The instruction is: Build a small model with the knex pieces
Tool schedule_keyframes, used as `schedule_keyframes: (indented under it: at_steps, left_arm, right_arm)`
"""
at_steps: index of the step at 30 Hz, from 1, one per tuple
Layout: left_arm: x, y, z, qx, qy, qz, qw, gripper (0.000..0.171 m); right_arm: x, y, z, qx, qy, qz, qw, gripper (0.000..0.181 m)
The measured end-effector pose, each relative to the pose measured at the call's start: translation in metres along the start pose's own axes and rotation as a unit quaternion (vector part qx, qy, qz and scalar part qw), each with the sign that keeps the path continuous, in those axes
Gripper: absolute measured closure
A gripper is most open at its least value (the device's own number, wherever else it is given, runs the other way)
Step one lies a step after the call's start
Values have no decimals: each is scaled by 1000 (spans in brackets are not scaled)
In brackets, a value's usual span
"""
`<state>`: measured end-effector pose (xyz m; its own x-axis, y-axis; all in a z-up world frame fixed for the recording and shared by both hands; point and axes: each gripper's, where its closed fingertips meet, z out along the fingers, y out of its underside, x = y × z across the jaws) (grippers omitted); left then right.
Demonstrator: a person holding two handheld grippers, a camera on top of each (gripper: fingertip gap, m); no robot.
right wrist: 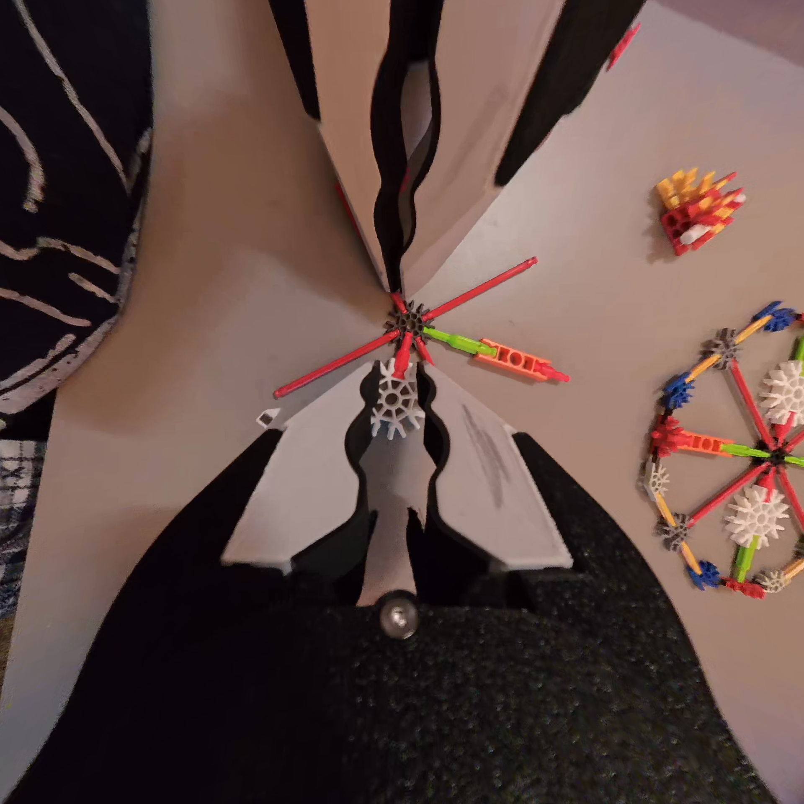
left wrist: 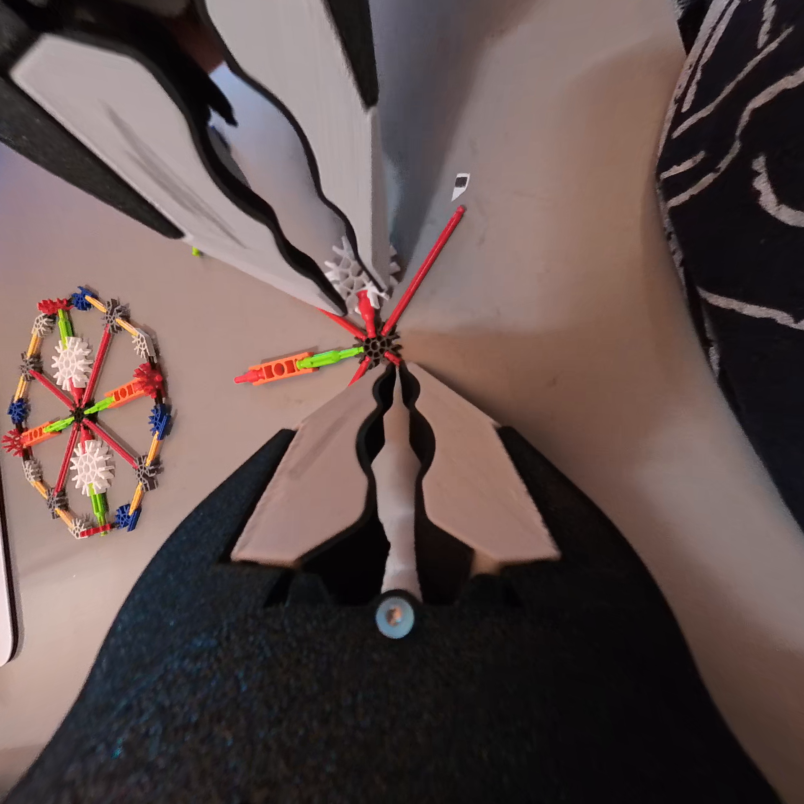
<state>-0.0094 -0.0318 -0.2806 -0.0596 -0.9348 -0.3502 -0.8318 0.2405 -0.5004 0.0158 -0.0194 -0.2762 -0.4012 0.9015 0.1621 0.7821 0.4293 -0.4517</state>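
Both tongs meet nose to nose over a pale table [left wrist: 544,304]. From the left wrist view, the left gripper [left wrist: 396,367] has its jaws pinched nearly together at a short red stub on the black hub [left wrist: 379,346] of a small spoke assembly; whether the tips truly clamp the stub I cannot tell. Red rods fan out from the hub, and a green rod [left wrist: 330,356] leads to an orange connector [left wrist: 283,370]. Opposite, the right gripper [left wrist: 363,300] holds a white snowflake connector [left wrist: 352,274] just above the hub. Open tabletop lies to the right as far as a dark patterned fabric [left wrist: 739,217] along that edge; a finished wheel model [left wrist: 87,413] lies well apart on the left.

From the right wrist view, the right gripper [right wrist: 398,378] stands narrow, the white snowflake connector [right wrist: 396,404] lodged between its fingers, a short red rod [right wrist: 403,354] joining it to the black hub [right wrist: 409,324]. Bare table spreads left toward the fabric [right wrist: 65,174]. To the right lie the wheel model [right wrist: 748,457] and, farther off, a red and yellow cluster of pieces [right wrist: 696,213].
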Motion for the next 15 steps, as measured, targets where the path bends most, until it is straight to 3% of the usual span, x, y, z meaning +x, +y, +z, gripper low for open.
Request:
schedule_keyframes:
  at_steps: [13,15]
  left_arm:
    - [-1,1,1,1,-1,-3,1000,170]
    - [-1,1,1,1,-2,-2,1000,170]
  right_arm:
    - [-1,5,1,4,-6,11,1000,167]
    - [2,2,-2,8,0,14,1000,158]
